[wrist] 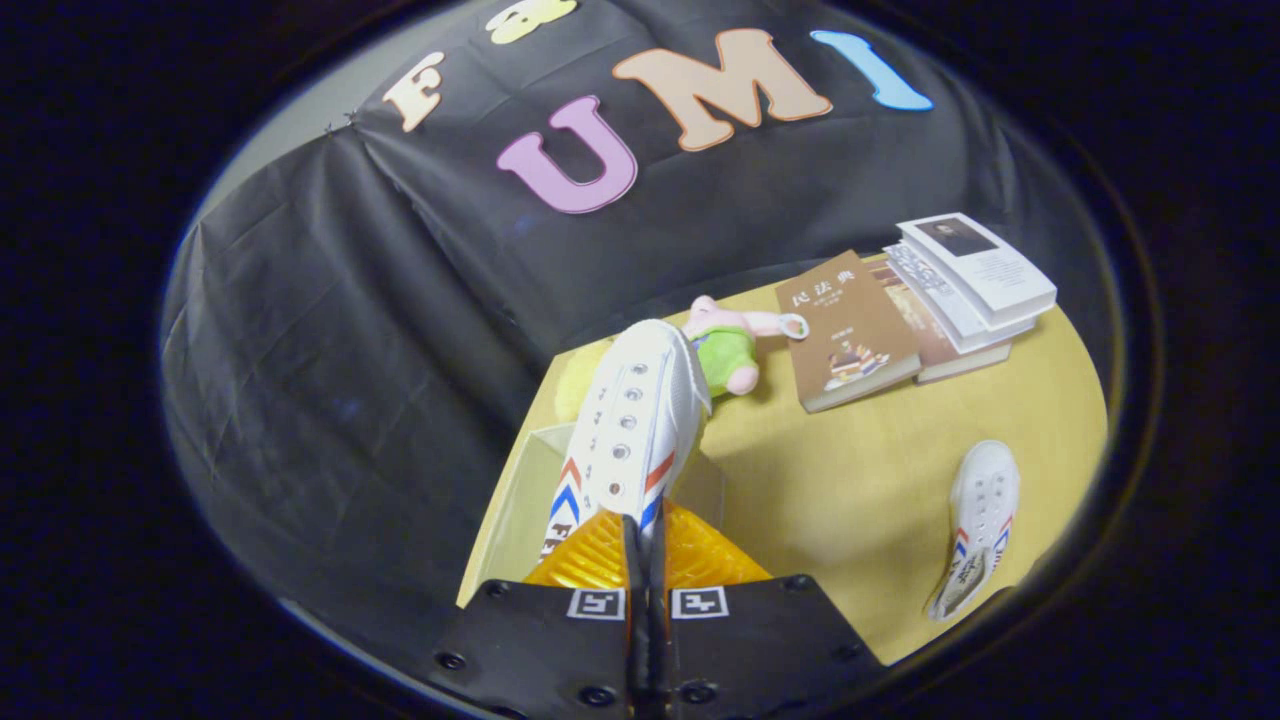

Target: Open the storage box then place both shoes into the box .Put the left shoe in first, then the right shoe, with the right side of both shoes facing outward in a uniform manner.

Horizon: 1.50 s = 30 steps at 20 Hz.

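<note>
Shoes are the matter at hand: one white shoe [632, 425] with red and blue chevron stripes is being held by the gripper [645, 545], whose two fingers are pressing together on the shoe's rear edge with almost no gap between them. This held shoe is pointing away at 12 o'clock from the fingers, its eyelet side facing up, and it is hanging over the open storage box [520, 490], a pale translucent box whose walls are showing just to the 10 o'clock side of the fingers and behind the shoe. The second white shoe [978, 520] is lying on the yellow table [850, 470], well apart at 3 o'clock from the gripper, with its opening toward the near table edge. Beyond the held shoe's toe, at 1 o'clock, a pink plush toy [738, 345] in a green top is lying on the table. Farther at 2 o'clock, a brown book [850, 330] is sitting beside a stack of books [965, 285], touching it.
</note>
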{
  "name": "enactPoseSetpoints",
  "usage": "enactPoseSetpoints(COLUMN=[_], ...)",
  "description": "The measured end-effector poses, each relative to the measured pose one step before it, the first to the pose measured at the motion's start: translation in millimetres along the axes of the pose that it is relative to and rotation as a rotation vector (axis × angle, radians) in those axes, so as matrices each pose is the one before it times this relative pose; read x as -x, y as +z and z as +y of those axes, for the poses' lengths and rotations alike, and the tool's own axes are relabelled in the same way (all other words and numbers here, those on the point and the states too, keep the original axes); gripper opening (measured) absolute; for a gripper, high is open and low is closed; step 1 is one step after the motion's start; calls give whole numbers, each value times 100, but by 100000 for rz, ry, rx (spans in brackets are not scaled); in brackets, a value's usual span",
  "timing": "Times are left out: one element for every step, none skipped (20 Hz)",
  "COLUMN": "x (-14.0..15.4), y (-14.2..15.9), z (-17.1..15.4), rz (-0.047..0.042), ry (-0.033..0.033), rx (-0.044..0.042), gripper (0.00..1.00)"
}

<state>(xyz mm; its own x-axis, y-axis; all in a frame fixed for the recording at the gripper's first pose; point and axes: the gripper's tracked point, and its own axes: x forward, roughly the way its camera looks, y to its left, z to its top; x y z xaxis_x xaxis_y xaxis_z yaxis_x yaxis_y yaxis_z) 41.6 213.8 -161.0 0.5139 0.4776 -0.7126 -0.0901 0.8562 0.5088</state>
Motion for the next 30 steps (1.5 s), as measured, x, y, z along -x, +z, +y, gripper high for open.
enactPoseSetpoints(x=[-491,-623,-564,-686,-626,-724,-700,-730,-652,-771,-605,-670,-659,-563,-406,-338,-174,-169,-21,-160,-86,9,99,33,84,-49,-1,-68,-55,-15], y=[-469,-436,-553,-505,-627,-498,-607,-466,-537,-393,-417,-330,-415,61,-190,-200,-197,-272,-285,-151,-144,-18,-15,66,-49,22,-123,-159,-587,-571], z=[676,741,767,614,663,553,478,452,314,308,215,124,139,102,76,125,2,74,154,9,39,20,124,41,5,70,48,266,355,658], rz=[1241,856,982,1048,1283,1084,1162,1125,802,948,571,857,772,-435,294,583,231,34,-43,-299,-386,-233,-385,-356,-219,-532,-442,126,892,1032], ry=[494,246,338,204,264,69,61,-41,-192,-468,-721,-901,-848,-460,-274,-358,-495,-613,-383,-276,-172,68,240,104,1,-98,-68,677,1395,1642], rx=[591,442,595,296,641,569,607,501,244,375,429,595,443,712,128,162,950,1812,1800,916,-24,-1018,-1186,-661,-42,470,364,-178,-451,-22], gripper=[3,3,3,3,3,3,3,3,3,3,3,3,3,3,3,3,3,3,3,3,3,3,3,3,3,3,3,3,3,3])
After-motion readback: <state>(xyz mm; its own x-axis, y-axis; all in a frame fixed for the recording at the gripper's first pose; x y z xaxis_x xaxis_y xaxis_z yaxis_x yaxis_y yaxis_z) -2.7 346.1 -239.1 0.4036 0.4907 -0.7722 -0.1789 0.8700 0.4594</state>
